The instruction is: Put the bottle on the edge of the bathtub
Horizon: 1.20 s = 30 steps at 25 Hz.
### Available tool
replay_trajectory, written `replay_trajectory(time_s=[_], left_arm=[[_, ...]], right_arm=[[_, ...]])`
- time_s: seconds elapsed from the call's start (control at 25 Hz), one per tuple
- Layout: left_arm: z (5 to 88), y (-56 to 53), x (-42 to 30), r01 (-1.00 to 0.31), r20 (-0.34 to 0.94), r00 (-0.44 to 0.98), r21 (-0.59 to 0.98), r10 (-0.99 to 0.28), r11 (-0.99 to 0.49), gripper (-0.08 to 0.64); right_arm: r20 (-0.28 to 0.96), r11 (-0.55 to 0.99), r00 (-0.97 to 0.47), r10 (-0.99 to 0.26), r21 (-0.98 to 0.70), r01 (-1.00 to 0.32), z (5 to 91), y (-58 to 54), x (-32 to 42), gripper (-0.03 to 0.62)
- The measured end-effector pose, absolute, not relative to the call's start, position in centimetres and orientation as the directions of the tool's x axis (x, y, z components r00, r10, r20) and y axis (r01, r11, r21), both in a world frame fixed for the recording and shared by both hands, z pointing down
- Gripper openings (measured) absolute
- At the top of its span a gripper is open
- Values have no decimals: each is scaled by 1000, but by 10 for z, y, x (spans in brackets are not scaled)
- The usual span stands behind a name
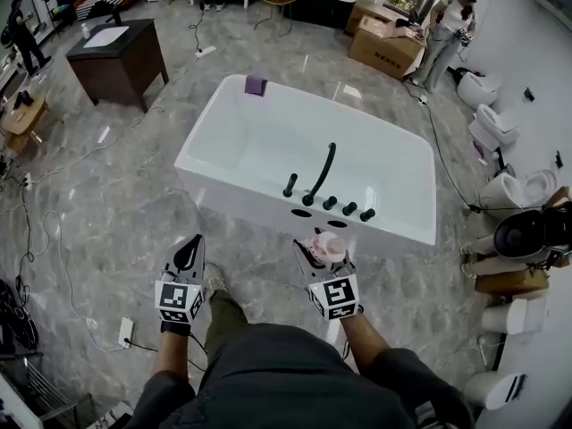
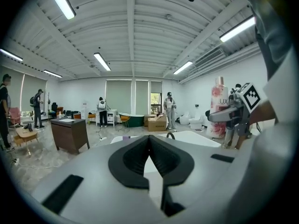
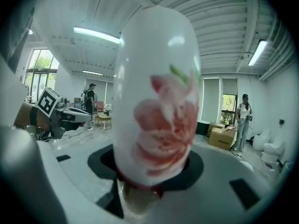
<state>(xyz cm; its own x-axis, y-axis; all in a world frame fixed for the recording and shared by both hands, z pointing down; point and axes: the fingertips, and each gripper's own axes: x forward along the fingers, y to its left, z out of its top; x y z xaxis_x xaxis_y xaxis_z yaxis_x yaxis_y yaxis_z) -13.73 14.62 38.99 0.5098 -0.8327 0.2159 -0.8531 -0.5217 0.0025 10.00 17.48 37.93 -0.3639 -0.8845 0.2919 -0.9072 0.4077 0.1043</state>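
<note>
Short of the bathtub (image 1: pixel 231 184) rim, upright pink-flowered bottle (image 3: pixel 156 101) clenched in right gripper (image 1: pixel 322 248); left gripper (image 1: pixel 189 254) closed, empty. Likely risks: tipping on narrow ledge, knocking black tap fittings (image 1: pixel 329 202), sliding into tub.

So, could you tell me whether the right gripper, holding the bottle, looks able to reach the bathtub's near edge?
Probably yes: the right gripper holds the bottle close to the bathtub's near edge, with nothing between them. The tap fittings occupy part of that edge, but bare ledge shows to their left.

Left gripper (image 2: pixel 149 139) fingers (image 2: pixel 133 162) together, bathtub (image 2: pixel 201 138) ahead
</note>
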Motion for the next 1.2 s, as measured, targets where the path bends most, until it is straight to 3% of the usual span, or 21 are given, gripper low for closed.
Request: replay_trajectory(time_s=[0.64, 1.2], left_arm=[[376, -71, -191, -760, 234, 634, 8, -737, -650, 2], [396, -124, -162, -832, 269, 532, -9, -803, -555, 2]], right_arm=[[319, 263, -206, -925, 149, -953, 373, -18, 54, 221], [324, 410, -355, -877, 117, -905, 405, -117, 60, 221]])
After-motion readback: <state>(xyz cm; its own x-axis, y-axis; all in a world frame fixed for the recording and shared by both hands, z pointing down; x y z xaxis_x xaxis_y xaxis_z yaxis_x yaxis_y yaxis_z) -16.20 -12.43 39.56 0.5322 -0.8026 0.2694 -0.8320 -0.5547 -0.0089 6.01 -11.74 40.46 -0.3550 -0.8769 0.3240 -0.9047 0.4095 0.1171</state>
